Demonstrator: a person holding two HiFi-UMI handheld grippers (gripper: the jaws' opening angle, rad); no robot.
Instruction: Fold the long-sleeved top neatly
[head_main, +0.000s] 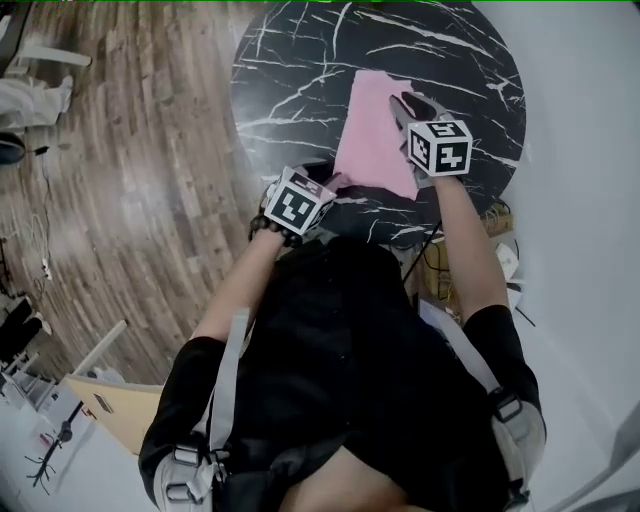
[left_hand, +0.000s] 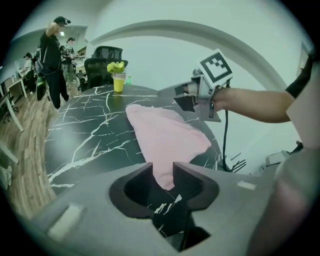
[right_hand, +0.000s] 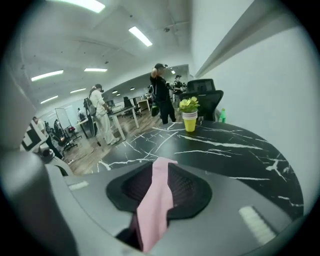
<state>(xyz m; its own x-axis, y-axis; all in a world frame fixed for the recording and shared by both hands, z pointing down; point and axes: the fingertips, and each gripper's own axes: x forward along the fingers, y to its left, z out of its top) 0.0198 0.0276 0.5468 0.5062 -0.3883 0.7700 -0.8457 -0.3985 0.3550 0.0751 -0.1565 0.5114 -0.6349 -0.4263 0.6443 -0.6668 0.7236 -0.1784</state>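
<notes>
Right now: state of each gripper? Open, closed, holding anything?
Left gripper: jaws closed on a corner of the pink top.
Right gripper: jaws closed on a bunched edge of the same pink top.

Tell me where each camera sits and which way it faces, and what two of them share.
Head view: on the person's head, looking steeply down at the marble table and pink top; shows torso, arms, left gripper, right gripper.
Left gripper view: on the left gripper, looking across the table along jaws shut on the pink top; shows the right forearm.
Right gripper view: on the right gripper, facing the office past the table, jaws shut on the pink top; no body shows.
Shared: both gripper views catch the yellow cup.
</notes>
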